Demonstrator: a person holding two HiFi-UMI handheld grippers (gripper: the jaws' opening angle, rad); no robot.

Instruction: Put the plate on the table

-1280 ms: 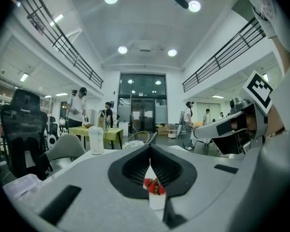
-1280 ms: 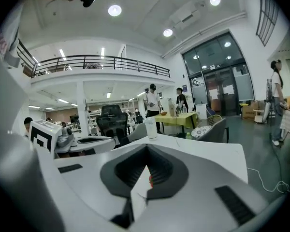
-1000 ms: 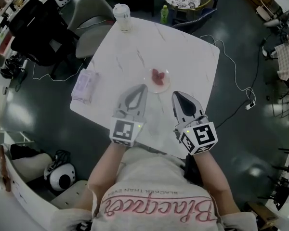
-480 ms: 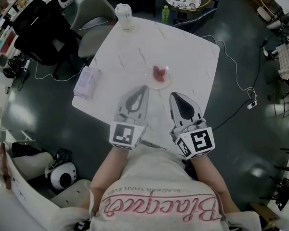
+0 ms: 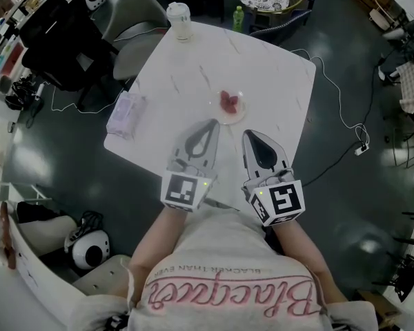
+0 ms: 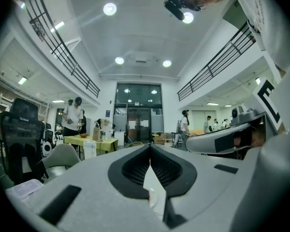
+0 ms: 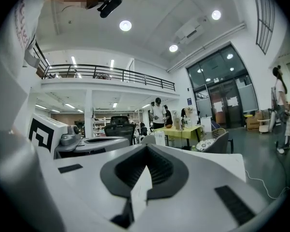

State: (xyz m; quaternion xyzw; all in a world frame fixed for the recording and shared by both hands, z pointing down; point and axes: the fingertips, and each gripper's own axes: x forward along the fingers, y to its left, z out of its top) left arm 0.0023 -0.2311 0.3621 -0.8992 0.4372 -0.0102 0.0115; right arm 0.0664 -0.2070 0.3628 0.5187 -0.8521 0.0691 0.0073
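Small plate point(image 5: 230, 106) with red pieces point(image 5: 228, 102) rests on white table point(image 5: 276, 81), mid-surface, nearer near edge. Left gripper point(image 5: 214, 123) and right gripper point(image 5: 247, 134) hover over near edge, tips just short of plate. Both jaws pressed together, nothing between. Placement looks done. Best: draw back straight, no nudging of plate.

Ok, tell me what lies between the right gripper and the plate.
Nothing: the head view shows only bare white table between the right gripper and the plate.
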